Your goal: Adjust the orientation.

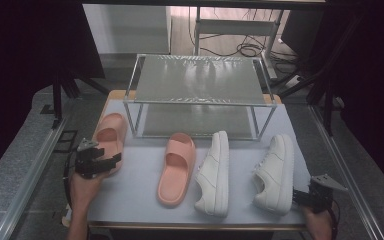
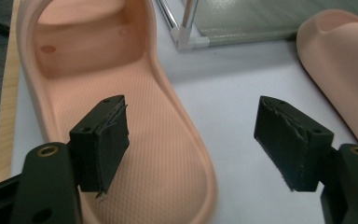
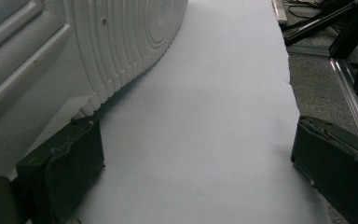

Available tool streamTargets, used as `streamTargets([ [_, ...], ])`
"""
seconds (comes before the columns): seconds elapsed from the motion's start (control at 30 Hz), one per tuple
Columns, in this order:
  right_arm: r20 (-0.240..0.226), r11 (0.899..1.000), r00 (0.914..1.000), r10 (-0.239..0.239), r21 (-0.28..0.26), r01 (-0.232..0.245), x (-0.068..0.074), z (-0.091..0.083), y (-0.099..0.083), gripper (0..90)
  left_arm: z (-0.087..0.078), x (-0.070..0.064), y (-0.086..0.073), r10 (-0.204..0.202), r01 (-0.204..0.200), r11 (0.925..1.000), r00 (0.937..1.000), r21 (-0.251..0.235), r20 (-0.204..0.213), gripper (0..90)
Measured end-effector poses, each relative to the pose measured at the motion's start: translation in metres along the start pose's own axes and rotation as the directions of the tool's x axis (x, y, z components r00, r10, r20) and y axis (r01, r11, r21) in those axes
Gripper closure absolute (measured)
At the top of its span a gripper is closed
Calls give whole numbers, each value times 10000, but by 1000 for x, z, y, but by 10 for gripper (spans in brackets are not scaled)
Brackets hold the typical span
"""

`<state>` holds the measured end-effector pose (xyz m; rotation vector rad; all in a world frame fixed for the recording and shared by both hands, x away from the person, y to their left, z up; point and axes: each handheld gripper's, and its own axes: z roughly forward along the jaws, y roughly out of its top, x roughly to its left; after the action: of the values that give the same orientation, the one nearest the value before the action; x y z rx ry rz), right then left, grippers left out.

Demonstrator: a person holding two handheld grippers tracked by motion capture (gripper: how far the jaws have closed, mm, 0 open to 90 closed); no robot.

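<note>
White paper covers the surface point(image 1: 140, 195), two-tier metal-and-glass shoe rack point(image 1: 198, 80) at the back. High view: left tool point(image 1: 100, 164) sits at the heel of the leftmost peach foam slide point(image 1: 111, 135), long axis pointing toward the rack. Left gripper view: wide open, empty, one jaw over the footbed, the other past the slide's rim. Right gripper view: right tool point(image 3: 191, 172) open, empty, white leather sneaker point(image 3: 74, 56) touching its left jaw.

grey floor point(image 1: 25, 145), dark curtains point(image 1: 25, 45), cables point(image 1: 250, 49)
</note>
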<state>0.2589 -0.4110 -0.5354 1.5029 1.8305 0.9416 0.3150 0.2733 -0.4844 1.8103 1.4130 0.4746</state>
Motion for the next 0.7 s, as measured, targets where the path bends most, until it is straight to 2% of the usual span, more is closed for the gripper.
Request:
streamTargets([
  [0.43, 3, 10000, 10000, 3, 0, -3, 0, 0, 0, 22, 28, 4, 29, 274, -270, 9993, 9995, 276, -154, 286],
  [0.7, 7, 10000, 10000, 8, 0, -8, 0, 0, 0, 23, 37, 8, 36, 297, -290, 9992, 9993, 272, -247, 317],
])
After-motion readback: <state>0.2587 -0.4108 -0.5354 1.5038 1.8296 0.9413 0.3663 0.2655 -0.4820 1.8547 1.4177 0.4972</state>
